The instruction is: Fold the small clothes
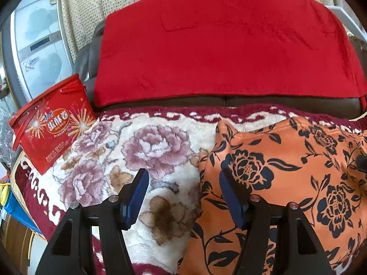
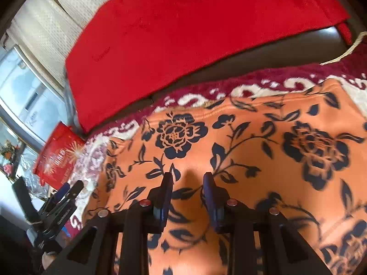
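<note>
An orange garment with black flowers [image 1: 286, 171] lies on a plush floral blanket [image 1: 146, 146]; it also fills the right wrist view [image 2: 240, 151]. My left gripper [image 1: 183, 178] is open and empty, over the garment's left edge, with one finger above the blanket and one above the cloth. My right gripper [image 2: 187, 178] is open with a narrower gap, just above the middle of the garment, holding nothing. The left gripper [image 2: 68, 188] shows at the lower left of the right wrist view.
A red snack tub [image 1: 52, 126] stands on the blanket's far left corner. A red throw [image 1: 218, 45] covers the dark sofa back behind. A silver appliance [image 1: 39, 41] stands at far left. A blue box [image 1: 11, 204] sits below the blanket's left edge.
</note>
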